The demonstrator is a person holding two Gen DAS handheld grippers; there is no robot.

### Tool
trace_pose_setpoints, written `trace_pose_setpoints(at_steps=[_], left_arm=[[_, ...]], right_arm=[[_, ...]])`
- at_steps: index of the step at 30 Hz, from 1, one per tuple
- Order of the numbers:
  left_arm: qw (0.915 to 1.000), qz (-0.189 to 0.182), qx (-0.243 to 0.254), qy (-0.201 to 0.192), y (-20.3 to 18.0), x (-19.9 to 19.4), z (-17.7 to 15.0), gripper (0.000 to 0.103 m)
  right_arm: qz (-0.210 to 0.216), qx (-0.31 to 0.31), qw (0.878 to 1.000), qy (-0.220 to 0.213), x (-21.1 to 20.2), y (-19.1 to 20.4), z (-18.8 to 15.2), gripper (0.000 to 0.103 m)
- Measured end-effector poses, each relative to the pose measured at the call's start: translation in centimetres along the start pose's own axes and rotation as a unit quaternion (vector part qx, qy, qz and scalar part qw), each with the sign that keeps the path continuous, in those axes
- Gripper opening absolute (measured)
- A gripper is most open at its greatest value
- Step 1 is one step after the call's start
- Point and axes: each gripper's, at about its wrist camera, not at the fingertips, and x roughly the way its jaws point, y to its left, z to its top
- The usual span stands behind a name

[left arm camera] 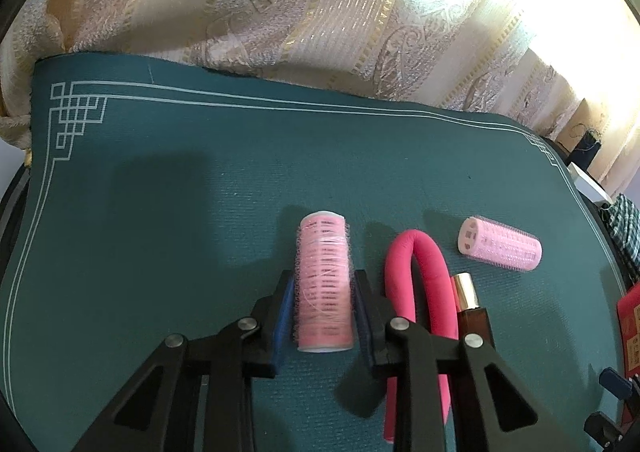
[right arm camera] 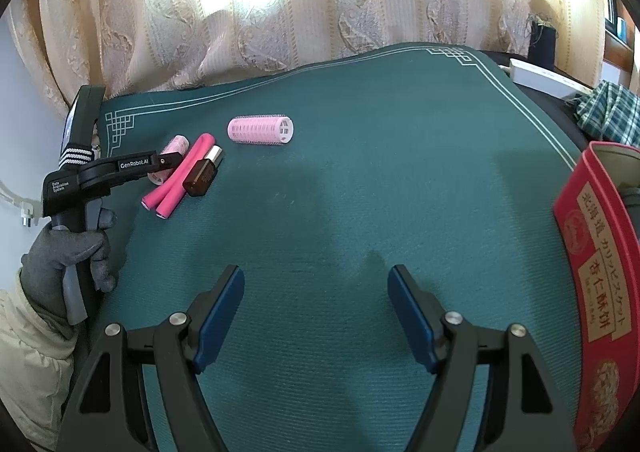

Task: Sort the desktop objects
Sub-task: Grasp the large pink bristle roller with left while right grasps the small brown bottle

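My left gripper (left arm camera: 324, 300) is closed around a pink hair roller (left arm camera: 324, 284) that lies on the green mat (left arm camera: 160, 232); the blue pads touch both its sides. A bent magenta foam rod (left arm camera: 424, 284) and a brown bottle with a gold cap (left arm camera: 474, 312) lie just right of it. A second pink roller (left arm camera: 500, 244) lies farther right. My right gripper (right arm camera: 316, 308) is open and empty above bare mat. In the right wrist view the left gripper (right arm camera: 160, 167) sits at the far left by the held roller (right arm camera: 172, 149), the rod (right arm camera: 184, 171), the bottle (right arm camera: 204, 171) and the second roller (right arm camera: 260, 130).
A red tin box (right arm camera: 600, 284) with printed characters stands at the mat's right edge. A plaid cloth (right arm camera: 608, 111) and a white box (right arm camera: 540, 73) lie beyond the far right corner. Patterned curtains (right arm camera: 280, 19) hang behind the table.
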Motion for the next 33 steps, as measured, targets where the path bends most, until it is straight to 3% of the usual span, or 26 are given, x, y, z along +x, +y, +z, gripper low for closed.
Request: trace_pose_setpoints(at_steps=[9, 18, 25, 33], left_arm=[[0.9999, -0.005, -0.006, -0.01, 1.4, -2.3, -1.3, 0.029], [0.9995, -0.014, -0.01, -0.028, 3.0, -5.5, -3.3, 0.029], [0.999, -0.027, -0.011, -0.032, 3.3, -5.7, -3.8, 0.029], [0.9986, -0.034, -0.034, -0.022, 4.3, -4.9, -4.1, 0.029]], right_arm=[[0.0, -0.01, 1.0, 0.003, 0.2, 1.4, 0.6, 0.077], [0.009, -0.051, 0.999, 0.017, 4.2, 6.8, 3.5, 0.077], [0.0, -0.086, 0.996, 0.023, 7.9, 10.1, 5.2, 0.055], [-0.03, -0.093, 0.995, 0.027, 10.7, 11.4, 6.5, 0.047]])
